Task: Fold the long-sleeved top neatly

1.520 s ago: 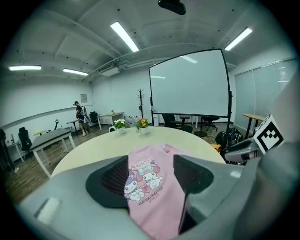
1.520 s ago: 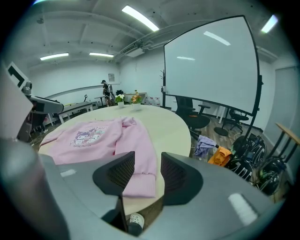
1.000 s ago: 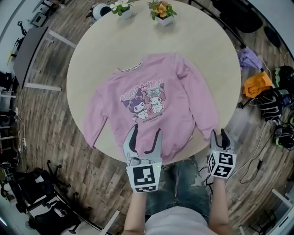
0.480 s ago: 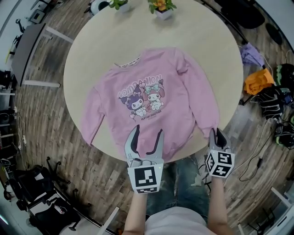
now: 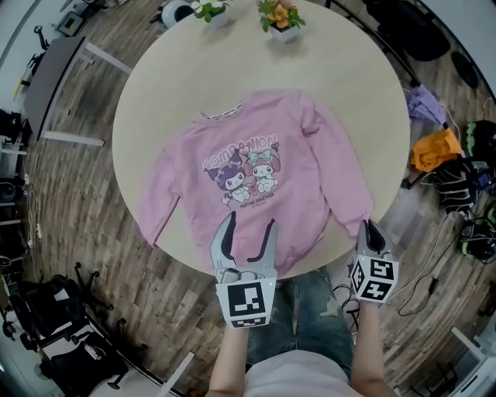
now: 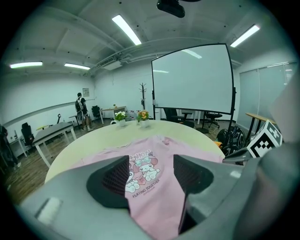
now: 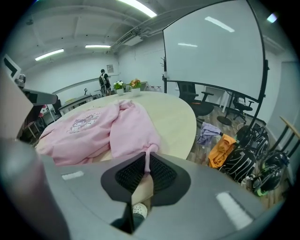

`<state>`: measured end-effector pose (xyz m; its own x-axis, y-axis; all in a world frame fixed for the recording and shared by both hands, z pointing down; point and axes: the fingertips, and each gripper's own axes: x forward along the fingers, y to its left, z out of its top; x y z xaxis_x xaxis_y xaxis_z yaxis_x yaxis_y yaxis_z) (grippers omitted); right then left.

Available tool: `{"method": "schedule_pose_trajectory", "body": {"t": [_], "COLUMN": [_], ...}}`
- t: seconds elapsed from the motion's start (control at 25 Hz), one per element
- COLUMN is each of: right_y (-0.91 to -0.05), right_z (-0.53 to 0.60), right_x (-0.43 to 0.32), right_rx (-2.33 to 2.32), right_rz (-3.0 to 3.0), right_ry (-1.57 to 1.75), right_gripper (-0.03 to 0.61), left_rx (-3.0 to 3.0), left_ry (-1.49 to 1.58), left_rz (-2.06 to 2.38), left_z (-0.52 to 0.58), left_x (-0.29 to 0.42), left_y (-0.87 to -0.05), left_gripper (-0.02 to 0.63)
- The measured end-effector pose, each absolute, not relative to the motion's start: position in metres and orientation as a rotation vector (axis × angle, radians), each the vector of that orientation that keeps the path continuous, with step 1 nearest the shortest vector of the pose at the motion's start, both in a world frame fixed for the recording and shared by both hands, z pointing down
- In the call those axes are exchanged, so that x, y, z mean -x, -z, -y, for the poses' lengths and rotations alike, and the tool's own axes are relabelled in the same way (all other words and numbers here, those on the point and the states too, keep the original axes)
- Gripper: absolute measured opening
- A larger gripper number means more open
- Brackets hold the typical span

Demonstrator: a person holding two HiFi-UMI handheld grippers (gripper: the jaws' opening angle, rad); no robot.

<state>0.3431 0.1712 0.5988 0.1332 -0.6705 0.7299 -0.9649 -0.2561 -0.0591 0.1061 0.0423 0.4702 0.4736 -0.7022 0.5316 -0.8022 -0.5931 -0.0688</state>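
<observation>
A pink long-sleeved top (image 5: 256, 170) with a cartoon print lies flat, face up, on the round beige table (image 5: 349, 77). Its hem is at the near edge. My left gripper (image 5: 248, 226) hovers open over the hem, and the left gripper view shows the print on the top (image 6: 154, 187) between the spread jaws of the left gripper (image 6: 145, 176). My right gripper (image 5: 367, 227) sits at the table's near right edge. Its jaws have just been closing and now pinch the right sleeve cuff (image 7: 149, 152). The right gripper (image 7: 146, 172) holds the cuff just off the table rim.
Two small flower pots (image 5: 208, 12) (image 5: 280, 19) stand at the table's far edge. On the floor to the right lie an orange cloth (image 5: 434, 147), a purple cloth (image 5: 422, 101) and black bags (image 5: 457, 178). A grey table (image 5: 54, 85) stands at left.
The right gripper's jaws have closed from apart onto the sleeve cuff. The left gripper stays open in the same place over the hem.
</observation>
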Motion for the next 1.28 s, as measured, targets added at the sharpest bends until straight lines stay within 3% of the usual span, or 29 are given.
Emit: {"method": "schedule_pose_trajectory", "body": {"t": [1.28], "right_y": [-0.450], "right_z": [-0.019], "right_x": [-0.530], "right_rx": [-2.142], "right_rz": [1.444], "right_ry": [-0.442], "right_gripper": [0.049], "left_rx": [-2.561], "left_ry": [-0.594], "left_rz": [1.496], "left_z": [0.041], "left_x": [-0.156], "left_y": [-0.382], "left_gripper": [0.290]}}
